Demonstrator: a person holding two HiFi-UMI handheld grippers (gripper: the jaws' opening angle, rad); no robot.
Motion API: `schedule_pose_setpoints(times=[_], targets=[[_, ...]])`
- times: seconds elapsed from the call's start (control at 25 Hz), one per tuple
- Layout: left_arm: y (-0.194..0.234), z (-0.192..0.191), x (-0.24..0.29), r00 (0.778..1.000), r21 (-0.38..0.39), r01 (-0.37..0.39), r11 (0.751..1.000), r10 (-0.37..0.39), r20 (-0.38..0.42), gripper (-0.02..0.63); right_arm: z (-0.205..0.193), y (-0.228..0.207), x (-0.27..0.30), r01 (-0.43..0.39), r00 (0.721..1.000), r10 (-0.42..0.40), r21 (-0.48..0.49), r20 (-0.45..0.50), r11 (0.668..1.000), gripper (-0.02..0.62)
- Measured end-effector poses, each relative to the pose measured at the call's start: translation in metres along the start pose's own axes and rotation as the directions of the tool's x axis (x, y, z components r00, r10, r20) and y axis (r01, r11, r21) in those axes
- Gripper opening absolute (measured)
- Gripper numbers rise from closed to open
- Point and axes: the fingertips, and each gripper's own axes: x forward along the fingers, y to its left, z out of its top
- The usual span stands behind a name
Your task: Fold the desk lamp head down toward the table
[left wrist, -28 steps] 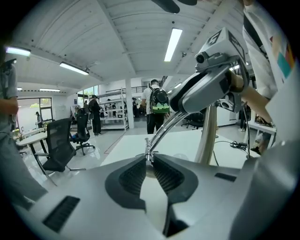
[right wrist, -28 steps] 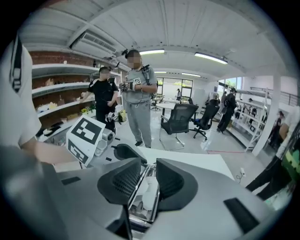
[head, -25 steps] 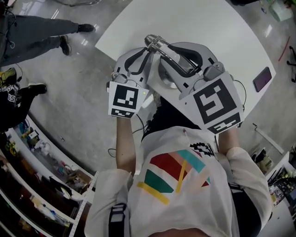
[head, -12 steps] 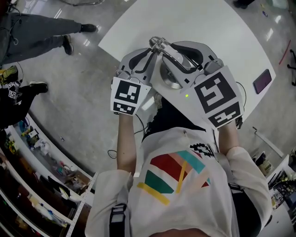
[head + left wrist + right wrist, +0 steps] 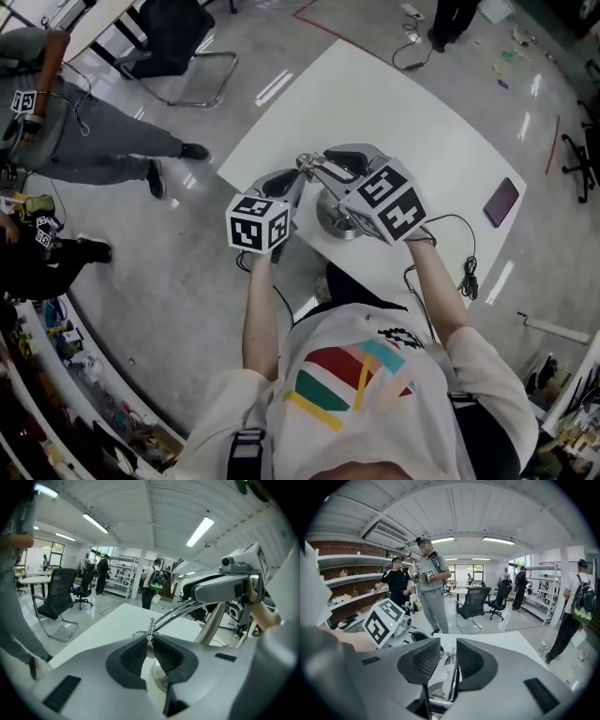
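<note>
Tongs both grip the desk lamp (image 5: 337,217), which I see standing by the near edge of the white table (image 5: 394,103): left gripper (image 5: 150,641) pinched on its thin chrome arm (image 5: 176,613), right gripper (image 5: 449,657) clamped on its head (image 5: 220,587).

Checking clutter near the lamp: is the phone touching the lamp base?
No, in the head view the phone lies near the right edge of the table, with bare tabletop between it and the lamp base.
</note>
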Motion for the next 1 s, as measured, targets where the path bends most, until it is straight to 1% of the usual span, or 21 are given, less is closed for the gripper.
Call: schedule_pose_setpoints(times=[0.08,0.16,0.24,0.28,0.32,0.36,0.4,0.48,0.52,0.56,0.68,0.76,0.84,0.88,0.92,1.0], targets=[[-0.001,0.006,-0.005,0.996,0.051,-0.089,0.995,0.087,0.03,0.084,0.011,-0.005,-0.013,0.066,0.997,-0.065,-0.025,0.049,0.997,0.112],[-0.001,0.021,-0.02,0.984,0.084,-0.158,0.984,0.15,0.099,0.084,0.028,-0.01,-0.033,0.108,0.985,-0.108,0.008,0.134,0.994,0.112],[-0.004,0.047,-0.044,0.964,0.101,-0.198,0.975,0.176,0.198,0.084,0.046,-0.012,-0.056,0.111,0.968,-0.123,0.064,0.219,0.992,0.112],[-0.007,0.063,-0.056,0.951,0.115,-0.211,0.971,0.177,0.253,0.084,0.056,-0.012,-0.067,0.116,0.956,-0.133,0.08,0.26,0.99,0.112],[-0.013,0.082,-0.07,0.934,0.132,-0.221,0.966,0.171,0.313,0.084,0.066,-0.012,-0.08,0.126,0.943,-0.147,0.088,0.3,0.988,0.111],[-0.02,0.102,-0.083,0.913,0.146,-0.228,0.963,0.159,0.376,0.084,0.074,-0.011,-0.091,0.137,0.927,-0.16,0.09,0.339,0.986,0.112],[-0.029,0.121,-0.098,0.886,0.155,-0.232,0.96,0.143,0.441,0.084,0.082,-0.008,-0.103,0.147,0.911,-0.17,0.089,0.375,0.985,0.112],[-0.055,0.153,-0.129,0.82,0.164,-0.229,0.96,0.099,0.563,0.084,0.091,0.002,-0.124,0.161,0.879,-0.184,0.089,0.439,0.983,0.112],[-0.069,0.163,-0.143,0.79,0.17,-0.216,0.961,0.07,0.61,0.084,0.092,0.007,-0.134,0.171,0.863,-0.193,0.09,0.466,0.981,0.112],[-0.085,0.17,-0.153,0.767,0.177,-0.194,0.965,0.036,0.641,0.084,0.092,0.012,-0.144,0.184,0.847,-0.205,0.091,0.49,0.979,0.11],[-0.129,0.175,-0.175,0.728,0.208,-0.118,0.971,-0.057,0.683,0.084,0.089,0.025,-0.171,0.245,0.804,-0.247,0.077,0.542,0.966,0.112],[-0.149,0.181,-0.19,0.698,0.236,-0.114,0.965,-0.091,0.711,0.084,0.092,0.029,-0.182,0.298,0.781,-0.273,0.049,0.561,0.953,0.111],[-0.16,0.187,-0.201,0.671,0.259,-0.124,0.958,-0.111,0.733,0.084,0.093,0.032,-0.188,0.325,0.772,-0.281,0.026,0.571,0.945,0.111],[-0.164,0.188,-0.204,0.665,0.267,-0.128,0.955,-0.117,0.738,0.084,0.09,0.034,-0.19,0.329,0.772,-0.281,0.02,0.57,0.944,0.11],[-0.167,0.189,-0.205,0.664,0.274,-0.13,0.953,-0.121,0.738,0.084,0.088,0.035,-0.19,0.333,0.775,-0.282,0.015,0.565,0.943,0.11],[-0.17,0.189,-0.203,0.674,0.286,-0.134,0.949,-0.124,0.728,0.084,0.083,0.037,-0.189,0.345,0.783,-0.289,0.002,0.551,0.939,0.11]])
